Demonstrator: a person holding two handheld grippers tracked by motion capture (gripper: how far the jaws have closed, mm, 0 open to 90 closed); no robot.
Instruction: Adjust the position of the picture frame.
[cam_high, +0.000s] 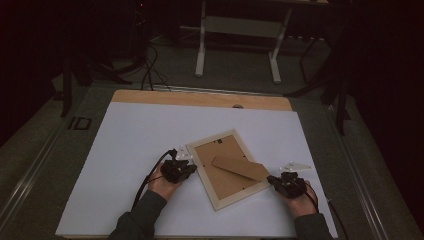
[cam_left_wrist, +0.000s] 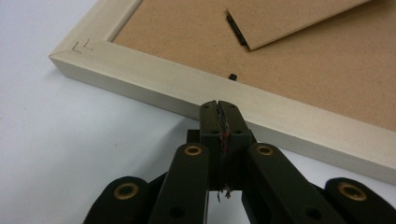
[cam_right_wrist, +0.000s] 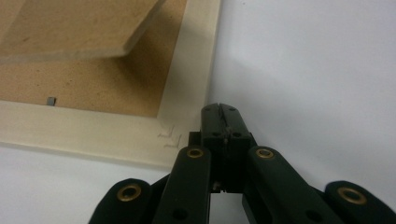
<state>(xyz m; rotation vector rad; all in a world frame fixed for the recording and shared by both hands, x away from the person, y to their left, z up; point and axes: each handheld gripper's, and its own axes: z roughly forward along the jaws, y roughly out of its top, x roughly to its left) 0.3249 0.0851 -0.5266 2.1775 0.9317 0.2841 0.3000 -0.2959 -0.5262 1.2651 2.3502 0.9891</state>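
Note:
A pale wooden picture frame (cam_high: 218, 201) lies face down and skewed on the white sheet, its brown backing board (cam_high: 222, 172) up and a brown stand flap (cam_high: 240, 167) raised from it. My left gripper (cam_high: 192, 169) is shut with nothing in it, tips against the frame's left rail (cam_left_wrist: 154, 86). In the left gripper view the jaws (cam_left_wrist: 219, 109) meet at that rail beside a small black clip (cam_left_wrist: 232, 75). My right gripper (cam_high: 272, 180) is shut and holds nothing, at the frame's right corner (cam_right_wrist: 177, 135). The right gripper view shows its tips (cam_right_wrist: 220, 112) beside that corner, staple marks close by.
The white sheet (cam_high: 130, 150) covers a wooden tabletop (cam_high: 200, 98). A white desk base (cam_high: 239, 40) and cables stand on the dark floor behind. Forearms in dark sleeves (cam_high: 142, 217) enter from the bottom edge.

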